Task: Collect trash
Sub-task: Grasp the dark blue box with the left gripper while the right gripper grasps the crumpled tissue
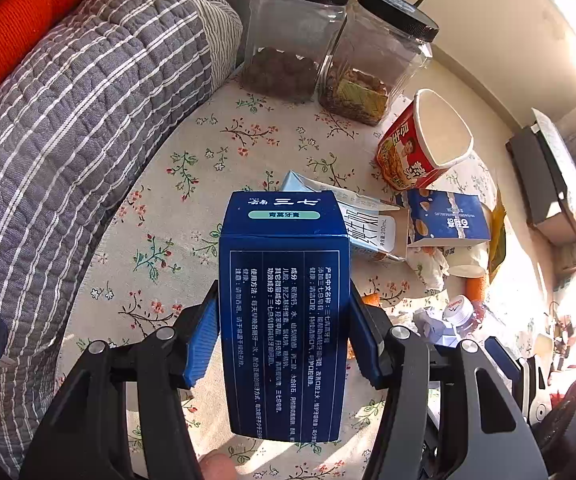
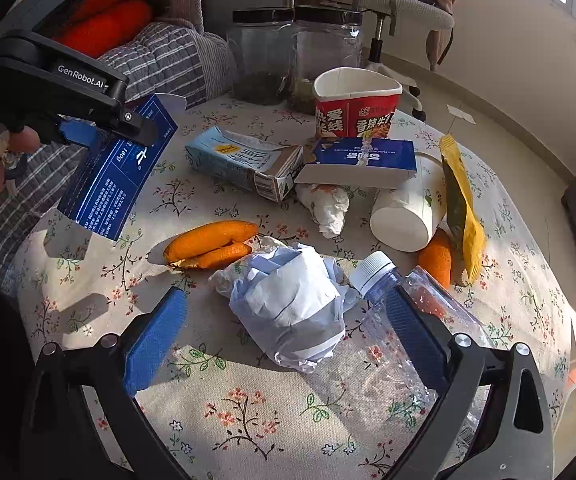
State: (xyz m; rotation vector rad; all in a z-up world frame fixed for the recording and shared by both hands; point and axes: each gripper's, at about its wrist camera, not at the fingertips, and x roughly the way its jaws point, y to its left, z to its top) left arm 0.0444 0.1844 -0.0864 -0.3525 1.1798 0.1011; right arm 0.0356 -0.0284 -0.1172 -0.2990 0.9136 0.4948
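My left gripper (image 1: pixel 283 320) is shut on a dark blue toothpaste box (image 1: pixel 283 312) and holds it above the floral table; the box also shows in the right wrist view (image 2: pixel 115 176) at the left. My right gripper (image 2: pixel 288 312) is open, its fingers on either side of a crumpled pale blue paper wad (image 2: pixel 292 308) on the table. A clear plastic bottle (image 2: pixel 404 320) lies beside the right finger. Orange peel (image 2: pixel 211 244), a light blue carton (image 2: pixel 243 160), a blue snack box (image 2: pixel 360 160), a white paper cup (image 2: pixel 408 208), a tissue (image 2: pixel 328 204) and a yellow wrapper (image 2: pixel 462 208) lie beyond.
A red noodle cup (image 2: pixel 358 104) and two black-lidded jars (image 2: pixel 259 56) stand at the table's far side. A striped grey cushion (image 1: pixel 79 120) borders the table on the left. A chair (image 2: pixel 388 4) stands behind the table.
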